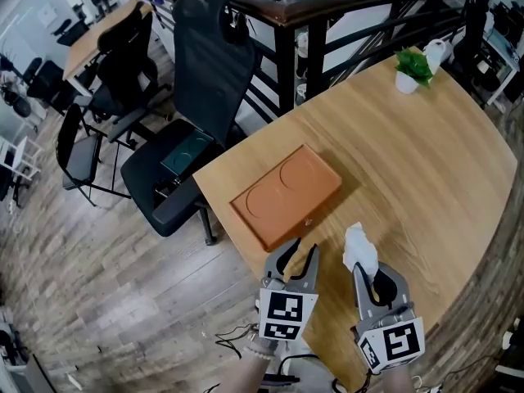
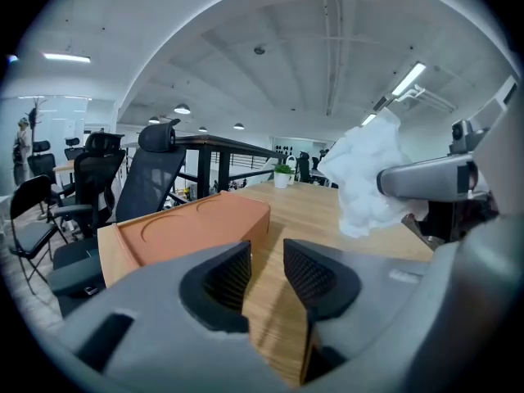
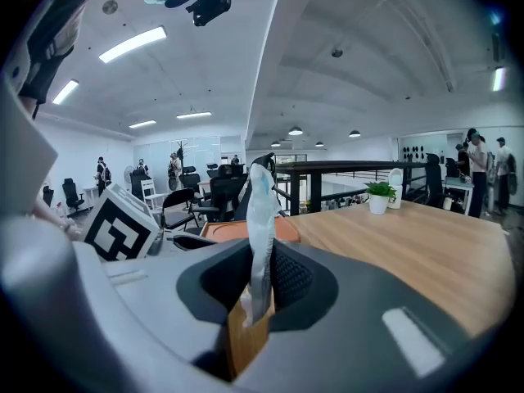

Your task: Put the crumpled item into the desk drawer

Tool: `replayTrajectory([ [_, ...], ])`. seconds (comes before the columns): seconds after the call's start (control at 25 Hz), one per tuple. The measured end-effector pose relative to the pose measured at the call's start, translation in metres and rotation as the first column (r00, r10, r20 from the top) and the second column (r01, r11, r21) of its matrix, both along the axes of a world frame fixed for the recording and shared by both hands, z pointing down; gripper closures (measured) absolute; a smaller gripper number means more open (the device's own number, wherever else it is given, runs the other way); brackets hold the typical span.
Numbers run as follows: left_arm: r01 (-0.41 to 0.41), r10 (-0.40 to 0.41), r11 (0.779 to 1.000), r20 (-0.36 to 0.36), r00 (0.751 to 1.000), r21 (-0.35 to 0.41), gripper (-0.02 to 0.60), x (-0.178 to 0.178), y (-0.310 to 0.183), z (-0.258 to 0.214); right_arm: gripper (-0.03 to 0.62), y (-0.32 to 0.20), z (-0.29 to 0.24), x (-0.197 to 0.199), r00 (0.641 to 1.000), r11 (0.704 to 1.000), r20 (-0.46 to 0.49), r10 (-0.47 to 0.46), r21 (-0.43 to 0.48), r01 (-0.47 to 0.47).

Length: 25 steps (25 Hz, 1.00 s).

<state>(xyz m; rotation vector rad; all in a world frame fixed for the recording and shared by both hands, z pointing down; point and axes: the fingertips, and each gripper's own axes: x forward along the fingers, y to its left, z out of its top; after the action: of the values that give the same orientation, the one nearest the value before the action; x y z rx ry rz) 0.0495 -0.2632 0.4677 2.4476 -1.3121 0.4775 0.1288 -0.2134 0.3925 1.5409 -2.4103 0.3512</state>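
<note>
A white crumpled paper (image 1: 360, 250) sticks up from my right gripper (image 1: 370, 273), which is shut on it near the table's front edge. The right gripper view shows the paper (image 3: 262, 211) pinched between the pads as a thin upright strip. The desk drawer unit, a low orange-brown box (image 1: 286, 195), lies on the wooden table (image 1: 426, 162) just beyond both grippers. My left gripper (image 1: 299, 252) stands open in front of the box's near corner, with nothing between its fingers. In the left gripper view the box (image 2: 192, 228) is ahead on the left and the paper (image 2: 368, 178) hangs at the right.
A small potted plant (image 1: 412, 65) and a white bottle (image 1: 435, 53) stand at the table's far corner. A black office chair (image 1: 196, 97) is left of the table, before a dark railing (image 1: 327, 15). The table's left edge runs close beside the box.
</note>
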Motion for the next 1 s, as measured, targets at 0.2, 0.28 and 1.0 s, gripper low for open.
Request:
replayTrajectory([
  [0.2, 0.024, -0.024, 1.000, 0.014, 1.000, -0.013, 0.469, 0.010, -0.012, 0.017, 0.531, -0.007, 0.012, 0.011, 1.000, 1.000, 0.006, -0.015, -0.018, 0.015],
  [0.28, 0.031, -0.030, 0.999, 0.025, 0.999, -0.013, 0.476, 0.013, -0.016, 0.023, 0.531, -0.010, 0.017, 0.017, 1.000, 1.000, 0.014, -0.016, -0.027, 0.016],
  [1.0, 0.192, -0.189, 0.980, 0.047, 0.981, -0.058, 0.472, 0.014, -0.046, 0.055, 0.532, -0.020, 0.050, 0.027, 0.998, 0.995, 0.059, -0.035, -0.087, 0.040],
])
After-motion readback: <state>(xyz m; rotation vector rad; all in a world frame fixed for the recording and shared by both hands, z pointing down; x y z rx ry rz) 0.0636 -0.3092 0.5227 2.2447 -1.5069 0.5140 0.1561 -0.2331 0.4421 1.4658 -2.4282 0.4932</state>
